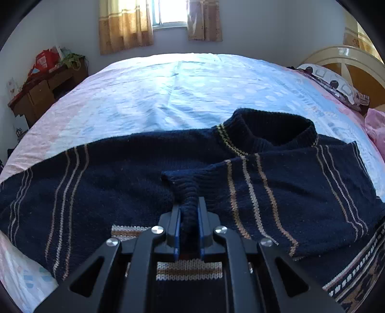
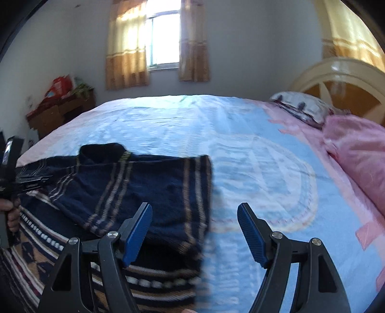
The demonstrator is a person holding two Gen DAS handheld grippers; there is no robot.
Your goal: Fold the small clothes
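A small navy knitted sweater [image 1: 120, 173] with tan stripes lies flat on the bed; its collar [image 1: 272, 131] points away and one sleeve is folded across the body. My left gripper [image 1: 189, 207] is shut on the ribbed cuff [image 1: 185, 190] of that folded sleeve, low over the sweater's middle. In the right wrist view the sweater [image 2: 149, 187] lies at the left. My right gripper [image 2: 195, 228] is open and empty, above the sweater's right edge. The left gripper [image 2: 28, 180] and the hand holding it show at the far left edge.
The bed has a light blue and pink sheet [image 1: 187, 91]. A patterned pillow [image 1: 336, 84] and pink bedding [image 2: 361, 149] lie by the cream headboard [image 2: 341, 81] at the right. A wooden bedside cabinet [image 1: 45, 89] stands at the left, a curtained window [image 1: 166, 14] behind.
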